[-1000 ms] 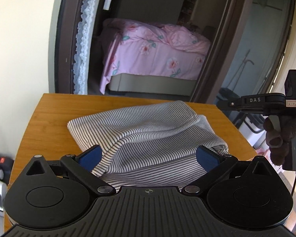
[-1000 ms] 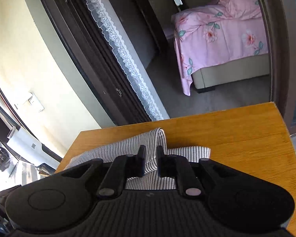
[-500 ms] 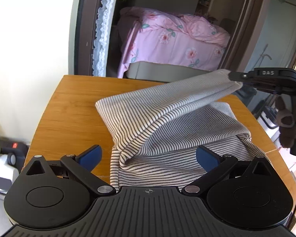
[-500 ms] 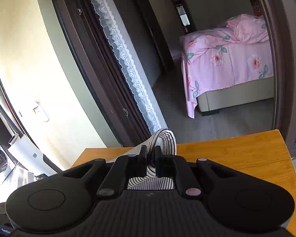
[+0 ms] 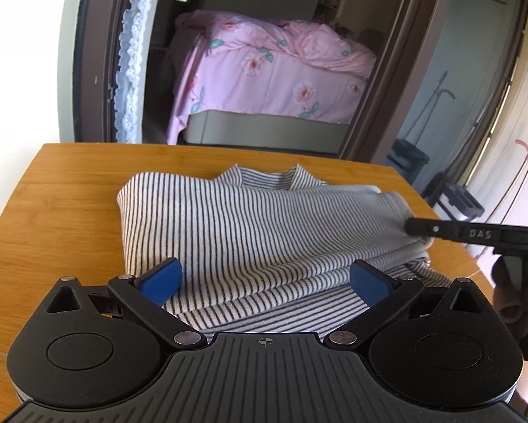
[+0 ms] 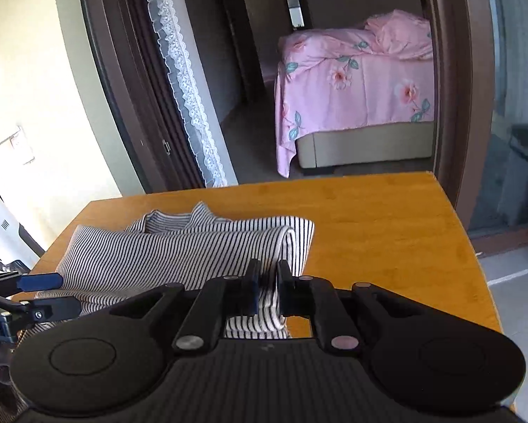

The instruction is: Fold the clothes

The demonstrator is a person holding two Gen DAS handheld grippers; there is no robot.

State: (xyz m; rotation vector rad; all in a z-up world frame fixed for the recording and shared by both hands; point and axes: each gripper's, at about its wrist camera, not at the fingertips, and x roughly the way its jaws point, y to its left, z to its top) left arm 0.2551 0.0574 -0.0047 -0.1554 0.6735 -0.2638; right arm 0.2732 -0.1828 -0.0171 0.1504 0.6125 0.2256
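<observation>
Right claw [image 6: 267, 283]: pinched on the folded edge of the striped shirt [image 5: 264, 225].
Left claw [image 5: 264, 278]: spread wide, gripping nothing, over the shirt's near edge.
Shirt: mid-tabletop [image 5: 70, 190], folded over, collar toward the far edge.
Left: release, flatten, perhaps another fold.

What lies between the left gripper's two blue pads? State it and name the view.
Layers of the striped garment on the wooden table lie between the blue pads of the left gripper, untouched by them; the left wrist view shows it.

Shirt [image 5: 250, 232] folded on table [image 5: 70, 183], collar at far edge. Bed [image 5: 264, 81] beyond doorway, far side. Bin [image 5: 410, 157], probably, far right.
</observation>
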